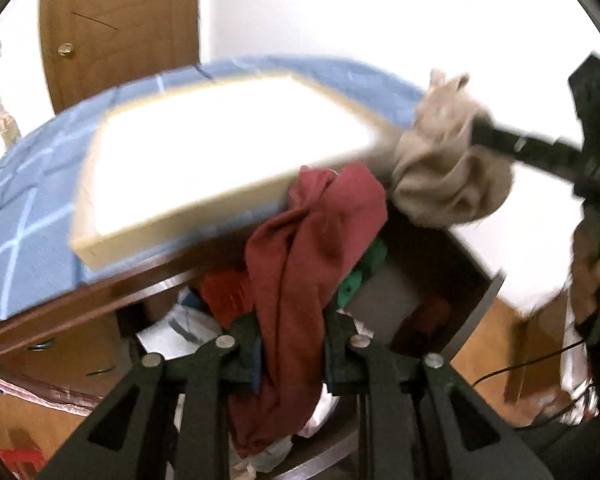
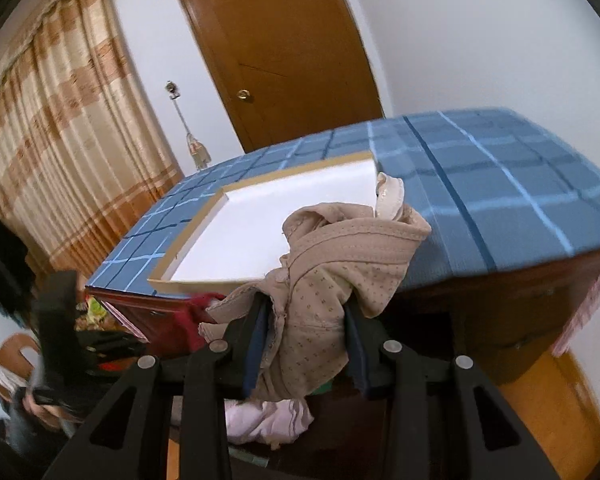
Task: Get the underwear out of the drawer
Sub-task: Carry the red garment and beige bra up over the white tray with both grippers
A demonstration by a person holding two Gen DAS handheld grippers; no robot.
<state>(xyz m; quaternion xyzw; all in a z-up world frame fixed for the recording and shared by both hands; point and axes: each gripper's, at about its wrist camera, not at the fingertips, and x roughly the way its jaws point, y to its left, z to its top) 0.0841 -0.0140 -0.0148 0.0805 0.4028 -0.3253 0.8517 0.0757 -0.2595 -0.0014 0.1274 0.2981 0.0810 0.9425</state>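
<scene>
Covering the wooden cabinet top, a blue checked cloth [image 2: 480,184] carries a shallow white tray with a tan rim [image 2: 260,232]. Below its front edge the open dark-wood drawer [image 1: 476,304] holds mixed clothes. The left gripper [image 1: 292,344] pinches dark red fabric underwear [image 1: 300,248] above the drawer; the right gripper [image 2: 306,320] clamps beige dotted underwear [image 2: 332,264] beside the tray.
</scene>
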